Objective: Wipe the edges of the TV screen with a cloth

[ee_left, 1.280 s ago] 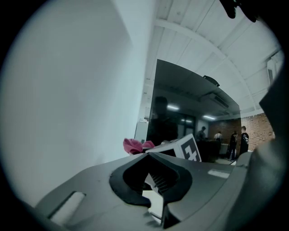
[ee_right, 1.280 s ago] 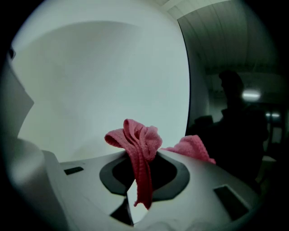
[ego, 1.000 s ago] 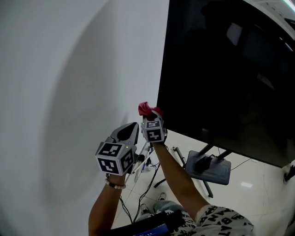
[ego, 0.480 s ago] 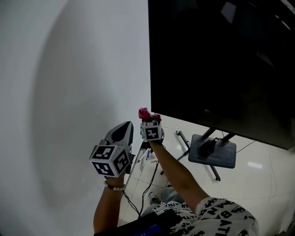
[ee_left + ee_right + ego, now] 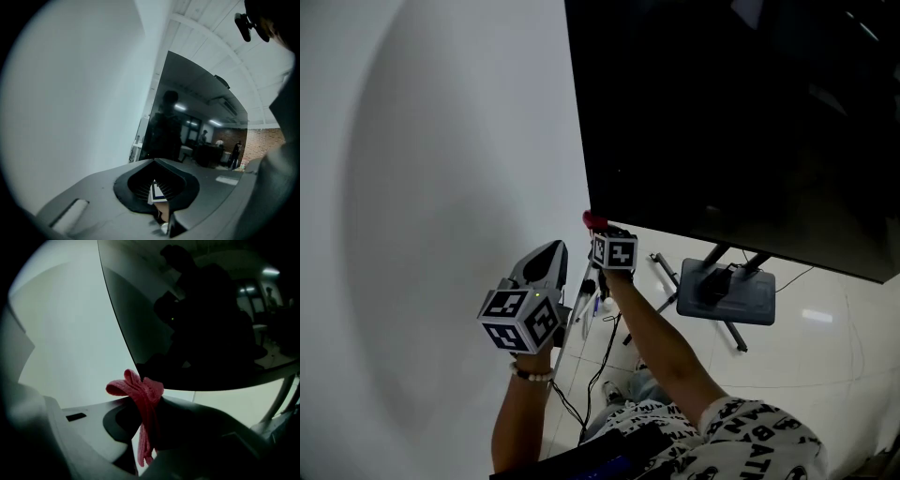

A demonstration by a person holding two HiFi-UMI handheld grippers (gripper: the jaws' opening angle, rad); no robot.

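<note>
My right claw (image 5: 146,420) is clamped on the cloth (image 5: 139,391), just beside the TV screen's (image 5: 206,324) lower corner. The cloth looks soft, light and limp, so I judge a mid-bunch hold best. My left claw (image 5: 157,193) is closed and empty.

The head view looks steeply down past the person's forearms onto the left gripper (image 5: 546,265) and right gripper (image 5: 602,228), with the glossy pale floor (image 5: 825,319) well below. The left gripper view looks upward along its closed jaws, set back from the large black TV screen (image 5: 197,112). The right gripper view sits close under the screen's lower left corner, behind the crumpled red cloth (image 5: 138,390) pinched in its jaws. All three views share the screen's left edge and the plain white wall (image 5: 441,187).
</note>
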